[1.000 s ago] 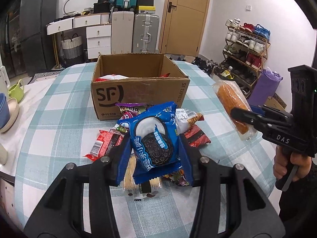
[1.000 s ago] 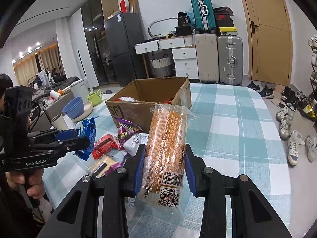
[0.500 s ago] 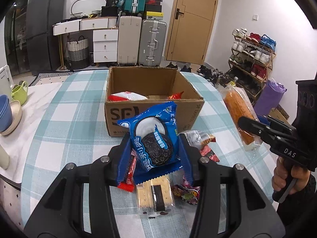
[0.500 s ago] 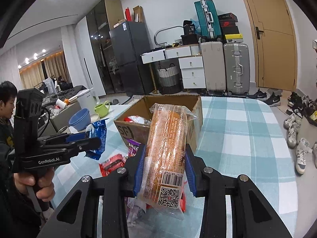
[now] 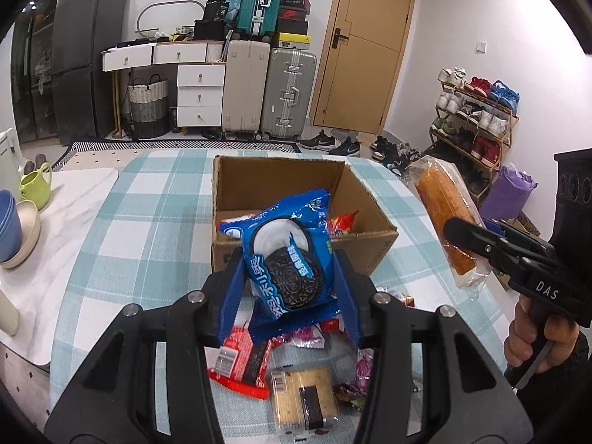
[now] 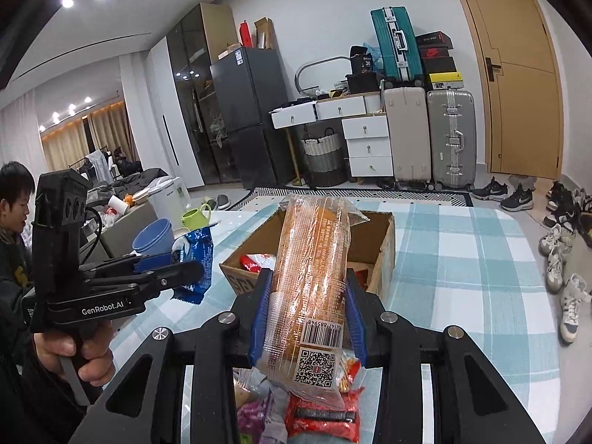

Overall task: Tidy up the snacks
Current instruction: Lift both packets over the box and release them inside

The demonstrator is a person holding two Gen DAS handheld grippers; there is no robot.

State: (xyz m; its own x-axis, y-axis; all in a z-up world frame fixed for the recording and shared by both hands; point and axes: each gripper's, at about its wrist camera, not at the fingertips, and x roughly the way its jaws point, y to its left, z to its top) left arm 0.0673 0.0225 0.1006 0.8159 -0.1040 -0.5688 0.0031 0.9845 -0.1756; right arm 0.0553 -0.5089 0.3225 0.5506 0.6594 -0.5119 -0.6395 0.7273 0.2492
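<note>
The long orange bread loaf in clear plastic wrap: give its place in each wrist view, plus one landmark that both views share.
Left wrist view: the long orange bread loaf in clear plastic wrap is at the right, held up by the right gripper.
Right wrist view: the loaf is at centre, clamped between the blue pads, in front of the box.
Shared landmark: the open brown cardboard box on the checked tablecloth.

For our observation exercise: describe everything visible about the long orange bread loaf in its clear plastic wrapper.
The long orange bread loaf in its clear plastic wrapper is clamped near its lower end by the right gripper, raised off the checked tablecloth and pointing toward the open cardboard box. A white barcode and QR label sits at its near end; the crinkled wrapper is sealed.
</note>
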